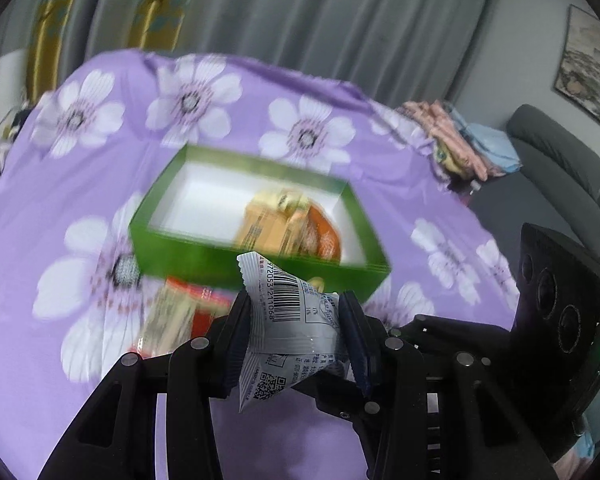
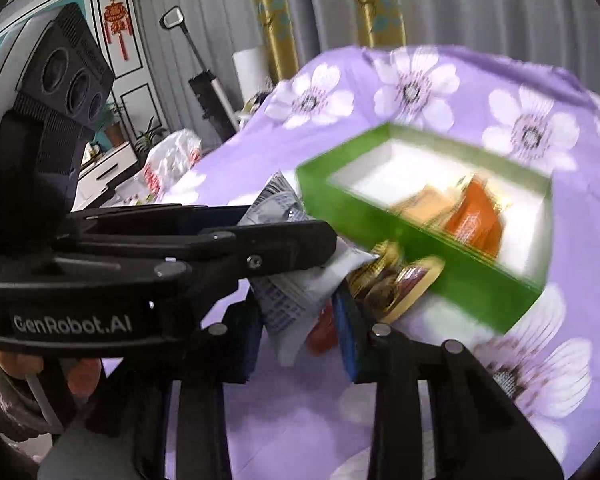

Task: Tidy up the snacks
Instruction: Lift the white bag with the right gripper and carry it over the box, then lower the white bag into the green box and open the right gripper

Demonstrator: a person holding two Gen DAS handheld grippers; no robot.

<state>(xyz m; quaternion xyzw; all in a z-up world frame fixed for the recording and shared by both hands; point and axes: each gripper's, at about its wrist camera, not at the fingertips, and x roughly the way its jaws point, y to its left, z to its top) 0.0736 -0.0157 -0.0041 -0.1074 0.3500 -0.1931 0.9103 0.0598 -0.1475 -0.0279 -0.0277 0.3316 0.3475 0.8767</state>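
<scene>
Holding one crinkly silver snack packet in your left gripper, you have its jaws clenched on the packet's middle, barcode side up, the foil bulging above and below the pads. Your right gripper grasps a white packet with fine print; a gold-and-brown wrapped sweet sits just beyond its right finger, though whether that sweet is also pinched you cannot tell through the blur.

Container: a shallow rectangular green box, white inside, open on top, lying on a purple flowered cloth. Its right half holds a tan packet and an orange packet, stacked loosely; the left half of the floor is bare white.

Just in front of the box's near wall, on the cloth, lie a red-and-beige packet and, in the right wrist view, a red piece under your right gripper.

Edges: the cloth drops off at the far rim toward grey curtains. A heap of pink and blue packets sits at the right edge of the cloth. Open cloth lies left of the box.
</scene>
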